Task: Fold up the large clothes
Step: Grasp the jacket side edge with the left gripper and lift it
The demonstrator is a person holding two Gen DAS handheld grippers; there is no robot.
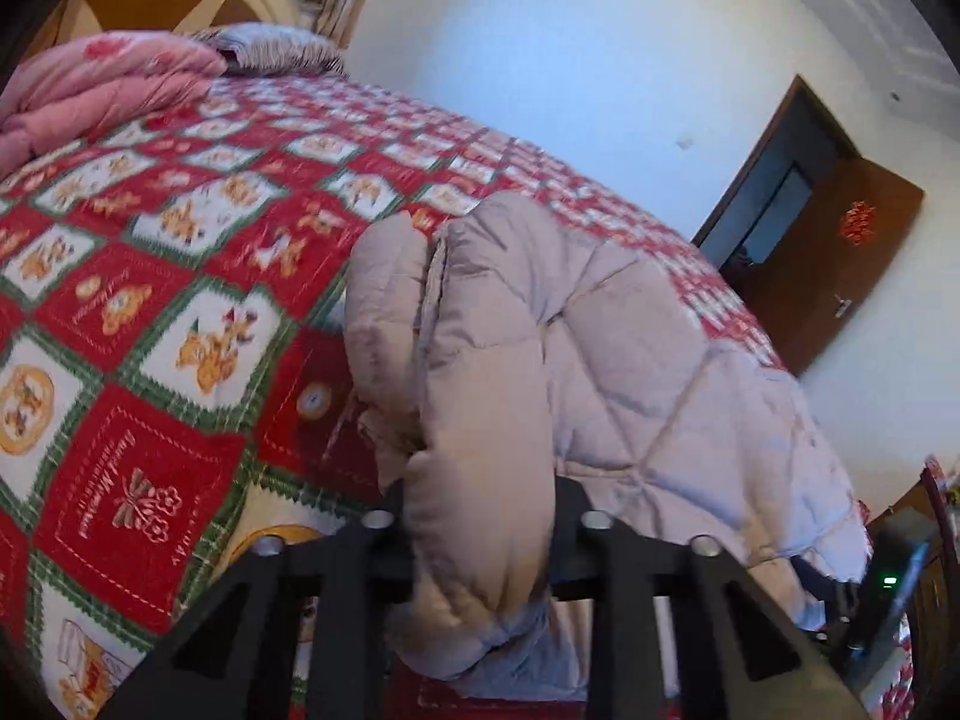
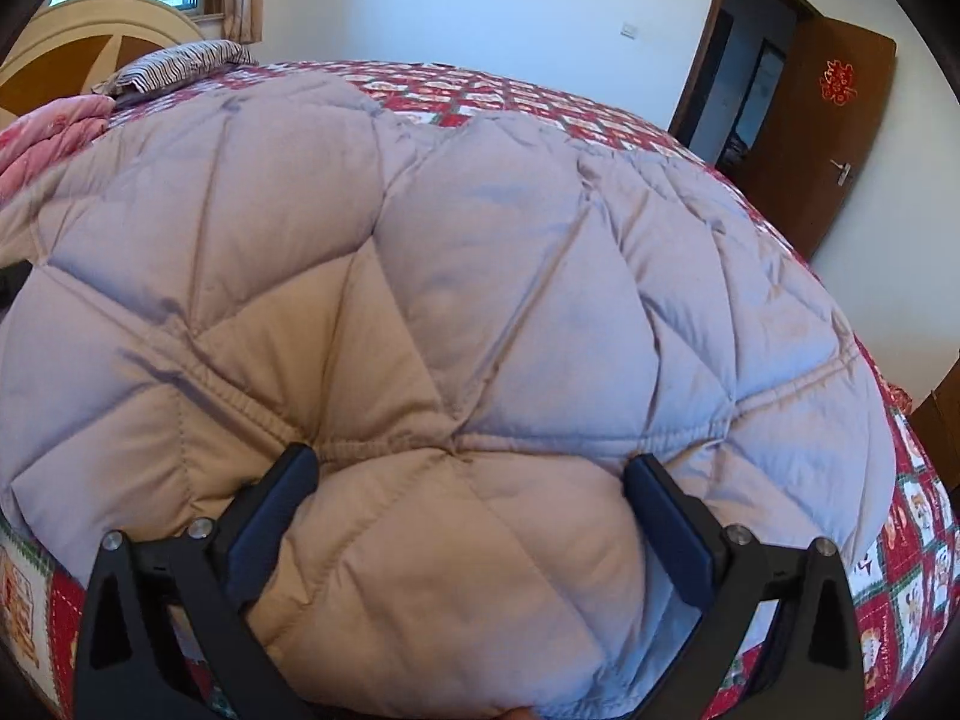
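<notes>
A beige quilted puffer coat (image 2: 456, 300) lies on the bed with the red patchwork bedspread (image 1: 180, 276). My left gripper (image 1: 480, 516) is shut on a puffy fold of the coat (image 1: 540, 348), which bulges up between its fingers and hangs over them. My right gripper (image 2: 471, 474) is open wide, its fingers (image 2: 282, 498) straddling a thick bulge at the coat's near edge; the fabric fills the gap and presses against both pads. The right gripper's body shows at the lower right of the left wrist view (image 1: 894, 588).
A pink duvet (image 1: 90, 90) and striped pillow (image 2: 180, 63) lie at the headboard (image 2: 90, 36). A brown door (image 2: 822, 120) stands open at the far right. A wooden piece of furniture (image 2: 942, 420) stands by the bed's right side.
</notes>
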